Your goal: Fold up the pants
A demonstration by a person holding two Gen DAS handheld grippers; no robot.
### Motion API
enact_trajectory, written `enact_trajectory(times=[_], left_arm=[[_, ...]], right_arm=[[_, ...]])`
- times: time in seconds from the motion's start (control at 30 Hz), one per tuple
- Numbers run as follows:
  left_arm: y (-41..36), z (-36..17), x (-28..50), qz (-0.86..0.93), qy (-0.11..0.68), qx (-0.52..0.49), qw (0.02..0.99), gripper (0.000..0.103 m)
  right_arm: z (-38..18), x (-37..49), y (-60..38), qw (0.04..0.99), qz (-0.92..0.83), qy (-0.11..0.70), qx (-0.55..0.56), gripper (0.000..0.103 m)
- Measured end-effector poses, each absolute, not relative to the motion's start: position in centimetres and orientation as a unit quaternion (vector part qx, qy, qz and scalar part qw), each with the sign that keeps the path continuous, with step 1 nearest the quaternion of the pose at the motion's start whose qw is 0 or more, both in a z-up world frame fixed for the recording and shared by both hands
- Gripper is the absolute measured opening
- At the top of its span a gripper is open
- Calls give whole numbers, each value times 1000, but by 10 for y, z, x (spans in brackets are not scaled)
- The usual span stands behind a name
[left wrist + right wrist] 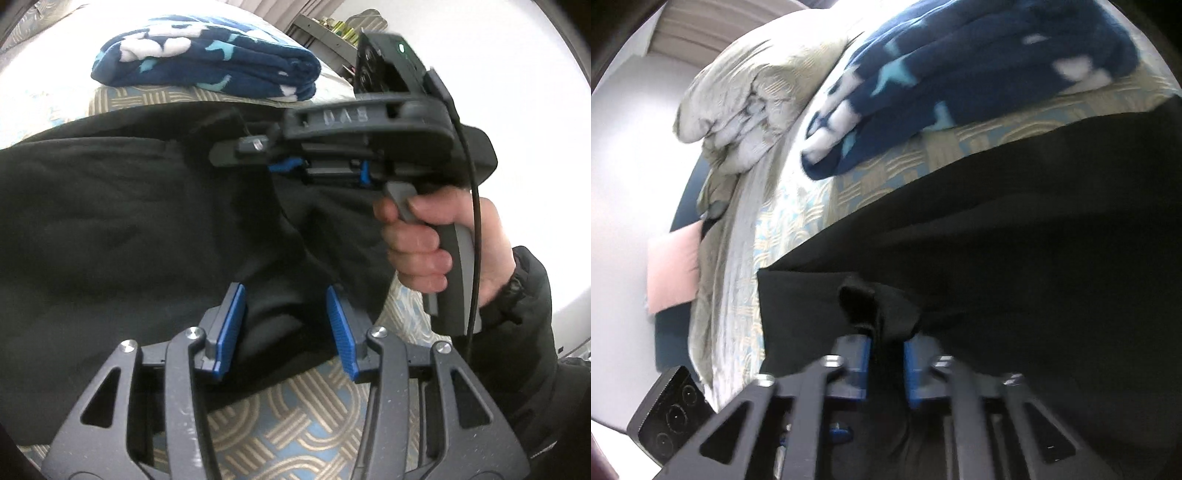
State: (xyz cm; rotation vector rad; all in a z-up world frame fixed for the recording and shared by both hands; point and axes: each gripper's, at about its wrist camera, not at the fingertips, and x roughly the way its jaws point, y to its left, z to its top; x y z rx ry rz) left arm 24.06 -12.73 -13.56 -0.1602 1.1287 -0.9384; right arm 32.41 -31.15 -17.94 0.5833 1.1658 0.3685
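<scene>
The black pants (pixel 129 229) are spread on the patterned bed (pixel 277 417). A fold is pinched by the right gripper (pixel 886 363); the left gripper (pixel 286 328) is released. No writing can be read clearly.

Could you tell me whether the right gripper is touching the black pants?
Touching. The right wrist view shows the right gripper with a bunched fold of the black pants pinched between its blue pads.

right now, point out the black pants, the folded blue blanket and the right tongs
black pants (pixel 110 221), left wrist view, flat middle of the fabric
blue blanket (pixel 207 66), left wrist view, top of the folded stack
right tongs (pixel 886 363), right wrist view, between the blue pads pinching cloth
</scene>
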Motion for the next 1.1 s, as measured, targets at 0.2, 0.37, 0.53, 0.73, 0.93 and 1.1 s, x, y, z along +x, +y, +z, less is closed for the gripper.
enact_trajectory(times=[0.2,0.37,0.53,0.73,0.93,1.1], left_arm=[[-132,-131,236,-442,513,-73,732,47],[-141,-143,227,-454,535,-70,709,47],[-114,-129,222,-454,523,-92,716,47],[-24,-110,251,-371,484,-146,779,48],[14,-133,271,-322,494,-164,791,48],[15,-159,276,-304,511,-155,789,48]], right_arm=[[-150,338,-307,804,185,499,266,11],[-147,355,-309,813,184,489,258,11],[-182,359,-321,791,157,529,265,27],[-147,311,-352,839,104,471,254,52],[-163,267,-330,820,140,507,227,52],[-179,249,-316,818,121,507,244,11]])
